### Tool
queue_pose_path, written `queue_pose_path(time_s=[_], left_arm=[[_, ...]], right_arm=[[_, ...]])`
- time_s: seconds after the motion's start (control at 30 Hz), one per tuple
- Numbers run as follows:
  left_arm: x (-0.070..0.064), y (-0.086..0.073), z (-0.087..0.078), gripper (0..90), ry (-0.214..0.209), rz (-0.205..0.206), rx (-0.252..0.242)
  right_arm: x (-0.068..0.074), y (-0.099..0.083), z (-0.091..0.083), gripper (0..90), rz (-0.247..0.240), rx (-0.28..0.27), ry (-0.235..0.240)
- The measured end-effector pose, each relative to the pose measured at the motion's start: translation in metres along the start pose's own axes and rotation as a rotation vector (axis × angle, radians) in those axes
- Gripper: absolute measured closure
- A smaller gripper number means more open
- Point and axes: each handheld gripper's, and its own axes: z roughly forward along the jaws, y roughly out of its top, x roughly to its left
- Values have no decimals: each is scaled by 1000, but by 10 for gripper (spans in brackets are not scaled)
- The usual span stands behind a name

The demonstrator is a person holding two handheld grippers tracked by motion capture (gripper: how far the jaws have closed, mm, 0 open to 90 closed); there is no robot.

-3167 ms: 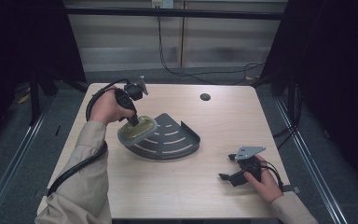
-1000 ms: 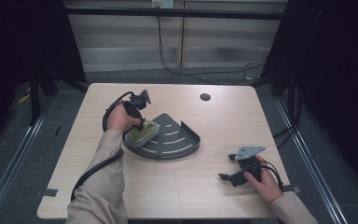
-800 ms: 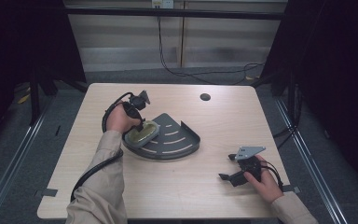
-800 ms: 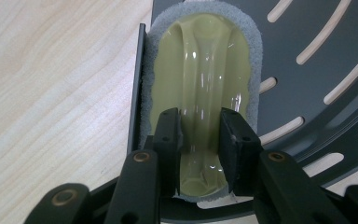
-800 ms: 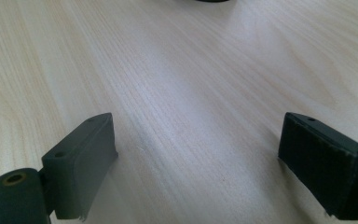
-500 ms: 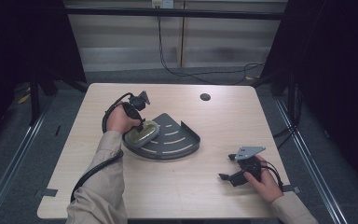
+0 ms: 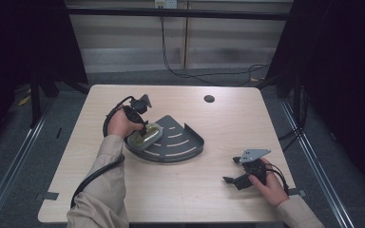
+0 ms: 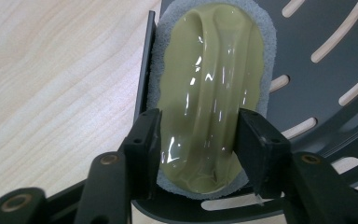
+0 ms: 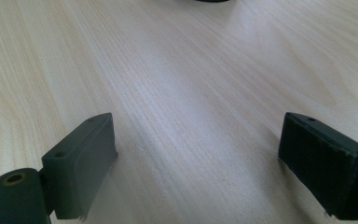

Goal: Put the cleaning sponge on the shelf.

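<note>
A dark grey quarter-round slotted tray (image 7: 180, 145) lies mid-table. An oval scrub sponge (image 7: 145, 135), with a glossy olive-green handle on a grey foam pad, rests on the tray's left part, its foam reaching the left rim. My left gripper (image 7: 142, 129) is shut on it. In the left gripper view the two jaws of the left gripper (image 8: 198, 140) press the sides of the sponge's (image 8: 212, 70) green handle, over the tray (image 8: 321, 79). My right gripper (image 7: 231, 181) rests low at the table's front right, open and holding nothing; between the jaws of the right gripper (image 9: 196, 158) is bare wood.
A small black round grommet (image 7: 209, 99) sits near the table's far edge. The wooden table (image 7: 76, 156) has bare surface left of and in front of the tray. The left gripper's cable (image 7: 95, 173) trails along the forearm. Cables lie on the floor behind.
Since 3.2 s ago my left gripper has carried the sponge right and down onto the tray's left part. Over the last second it has barely moved. The right gripper has stayed put.
</note>
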Motion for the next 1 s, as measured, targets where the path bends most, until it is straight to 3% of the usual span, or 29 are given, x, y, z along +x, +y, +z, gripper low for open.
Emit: queue_pose_path(time_s=[0.57, 1.0], left_arm=[[0, -2, -8, 280, -4, -21, -37], [1, -10, -22, 220, -5, -34, -66]], right_arm=[[0, 0, 0, 106, 0, 0, 0], [0, 0, 0, 106, -1, 0, 0]])
